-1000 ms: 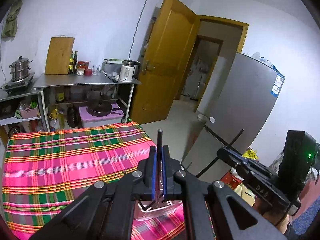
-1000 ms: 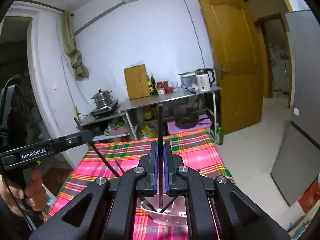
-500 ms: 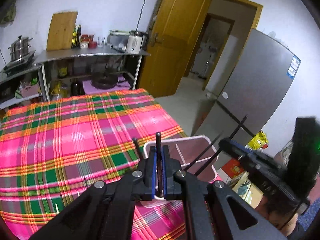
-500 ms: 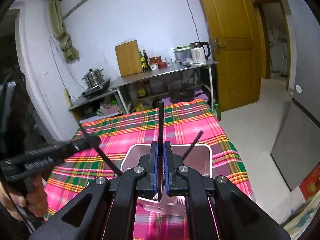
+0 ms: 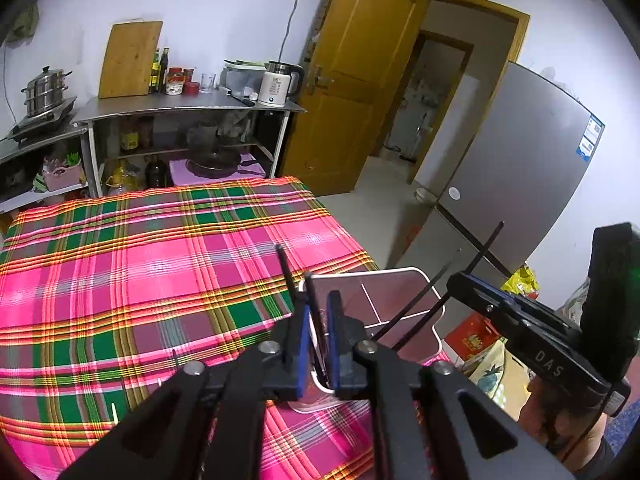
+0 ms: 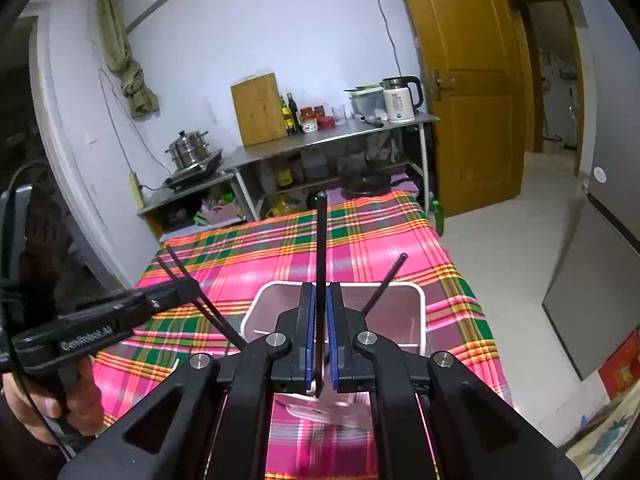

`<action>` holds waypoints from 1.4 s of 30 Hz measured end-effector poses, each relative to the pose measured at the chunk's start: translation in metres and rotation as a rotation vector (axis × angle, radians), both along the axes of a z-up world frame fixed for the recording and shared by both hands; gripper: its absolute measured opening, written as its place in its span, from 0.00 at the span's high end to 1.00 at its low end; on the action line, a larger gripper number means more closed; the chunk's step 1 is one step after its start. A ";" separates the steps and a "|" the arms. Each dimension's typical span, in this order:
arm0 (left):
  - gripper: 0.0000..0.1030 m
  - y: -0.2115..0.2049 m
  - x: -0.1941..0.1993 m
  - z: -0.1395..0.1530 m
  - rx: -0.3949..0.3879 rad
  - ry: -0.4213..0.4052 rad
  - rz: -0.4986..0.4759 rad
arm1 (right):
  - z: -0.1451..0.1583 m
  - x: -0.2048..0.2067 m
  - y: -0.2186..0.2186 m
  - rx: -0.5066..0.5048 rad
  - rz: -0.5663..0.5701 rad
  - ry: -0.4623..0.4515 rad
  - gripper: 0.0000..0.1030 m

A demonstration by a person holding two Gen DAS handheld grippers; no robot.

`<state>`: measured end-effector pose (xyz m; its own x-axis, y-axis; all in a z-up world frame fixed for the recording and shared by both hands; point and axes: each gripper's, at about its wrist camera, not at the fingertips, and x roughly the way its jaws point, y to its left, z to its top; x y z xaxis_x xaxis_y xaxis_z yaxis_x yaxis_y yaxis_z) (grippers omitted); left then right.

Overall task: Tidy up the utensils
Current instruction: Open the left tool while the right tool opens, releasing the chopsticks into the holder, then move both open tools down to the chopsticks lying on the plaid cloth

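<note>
The left gripper is hovering over the near rim of the white bin, which is sitting at about 4 o'clock on the plaid worktop. Its jaws have just been opening and are standing slightly apart, with the left chopstick between them, no longer pinched and leaning toward 11 o'clock. The right gripper is doing the same from the other side: its jaws have just been opening too and are showing a thin gap on either side of the right chopstick, which is pointing to 12 o'clock with its lower end down in the bin. A loose chopstick is already leaning inside the bin toward 1 o'clock. These look like light, stiff, smooth sticks, so they are likely tipping or sliding as soon as the pads are letting go. Any fresh hold is best taken near mid-length, across the shaft, so that a stick is not pivoting in the jaws. The bin looks light as well and may be shifting on the cloth if a stick is pressing against its wall.
</note>
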<state>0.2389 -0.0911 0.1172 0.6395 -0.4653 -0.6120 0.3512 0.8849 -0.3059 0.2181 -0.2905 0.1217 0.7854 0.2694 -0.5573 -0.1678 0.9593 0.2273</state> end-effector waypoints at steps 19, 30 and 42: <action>0.65 0.063 -0.070 0.023 -0.028 -0.128 0.107 | 0.024 -0.054 -0.007 0.016 -0.022 -0.097 0.88; 0.65 0.094 -0.107 -0.012 -0.020 -0.082 0.169 | 0.002 -0.080 0.015 0.034 0.046 -0.053 0.88; 0.65 0.112 -0.124 -0.046 -0.011 -0.018 0.217 | -0.019 -0.088 0.027 0.041 0.087 -0.003 0.88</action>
